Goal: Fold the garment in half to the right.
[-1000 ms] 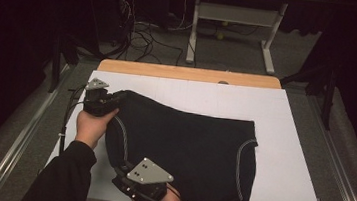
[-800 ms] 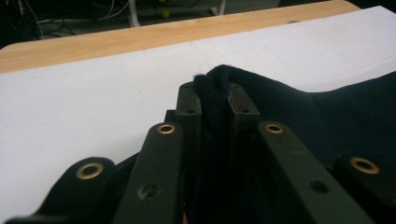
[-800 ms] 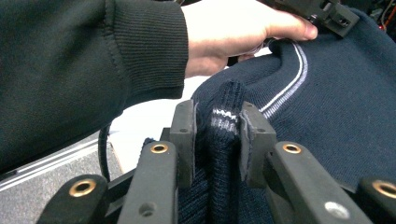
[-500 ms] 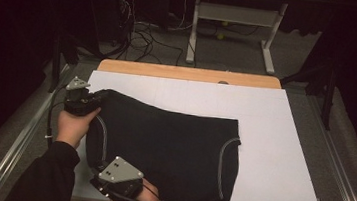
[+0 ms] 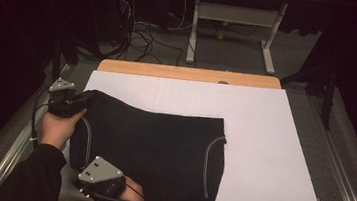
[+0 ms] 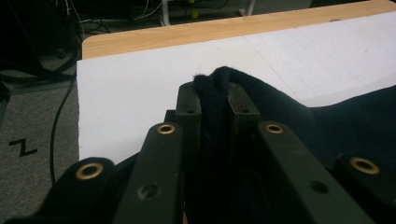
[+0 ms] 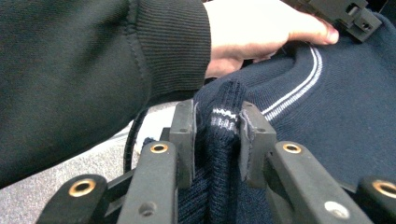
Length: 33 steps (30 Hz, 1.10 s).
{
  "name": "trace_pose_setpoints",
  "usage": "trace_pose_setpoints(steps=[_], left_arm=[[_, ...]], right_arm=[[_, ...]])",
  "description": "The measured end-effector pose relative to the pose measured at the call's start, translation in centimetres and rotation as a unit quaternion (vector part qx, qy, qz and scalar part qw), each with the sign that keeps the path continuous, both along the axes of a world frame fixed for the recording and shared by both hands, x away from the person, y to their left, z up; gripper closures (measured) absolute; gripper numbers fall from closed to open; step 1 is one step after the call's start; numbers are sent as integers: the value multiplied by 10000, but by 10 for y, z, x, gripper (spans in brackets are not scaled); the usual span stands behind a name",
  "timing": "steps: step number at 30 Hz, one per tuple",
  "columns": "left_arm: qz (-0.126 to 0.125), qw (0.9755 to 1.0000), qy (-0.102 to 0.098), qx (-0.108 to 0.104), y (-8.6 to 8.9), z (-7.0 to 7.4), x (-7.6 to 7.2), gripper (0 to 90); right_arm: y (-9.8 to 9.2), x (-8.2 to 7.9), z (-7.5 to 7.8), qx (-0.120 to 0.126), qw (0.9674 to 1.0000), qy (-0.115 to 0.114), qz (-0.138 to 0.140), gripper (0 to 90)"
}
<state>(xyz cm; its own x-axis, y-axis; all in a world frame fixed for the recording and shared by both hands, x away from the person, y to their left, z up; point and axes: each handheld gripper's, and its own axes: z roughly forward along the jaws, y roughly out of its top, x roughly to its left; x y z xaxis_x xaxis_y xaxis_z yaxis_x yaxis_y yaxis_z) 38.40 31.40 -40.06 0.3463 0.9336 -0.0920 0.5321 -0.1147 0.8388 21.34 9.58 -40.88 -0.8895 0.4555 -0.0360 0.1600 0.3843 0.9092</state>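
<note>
Dark room, cables on the floor beyond a white-covered tabletop [image 5: 261, 154] with a pale wooden far edge. High view: dark navy knitted garment with pale piping [image 5: 161, 154] spread flat over the near left part of the tabletop; left tongs [image 5: 84, 99] at its far left corner, right tongs [image 5: 86, 173] at its near left edge. Left gripper view: left tongs [image 6: 215, 100] pinched tight on a fold of dark fabric. Right gripper view: right tongs [image 7: 217, 123] clamped on a ribbed, white-striped edge; left hand [image 7: 261, 32] resting on the garment beyond.
</note>
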Motion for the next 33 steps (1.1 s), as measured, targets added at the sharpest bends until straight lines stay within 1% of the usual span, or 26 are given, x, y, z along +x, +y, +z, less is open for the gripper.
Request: trace_pose_setpoints(steps=[4,8,14,17,20,24,33], left_arm=[[-40,9999,-105,-125,-8,3,-1,744],[-112,9998,-174,-58,-23,8,1,744],[-220,9994,-206,-160,-42,15,4,744],[-265,9993,-237,-146,-57,18,5,743],[-290,9994,-177,-73,-71,19,8,743],[-349,9993,-152,-13,-91,20,12,742],[-554,9984,22,120,-135,13,24,740]], right_arm=[[-6,-1,1,40,10000,-17,-32,715],[-17,-1,3,114,9999,-9,-96,714],[-39,-1,7,225,9995,-70,-203,713],[-52,-1,8,321,9991,-62,-264,712],[-63,-1,8,385,9987,-68,-332,711],[-80,-2,6,419,9981,-68,-442,709],[-126,1,-3,399,9963,8,-756,707]])
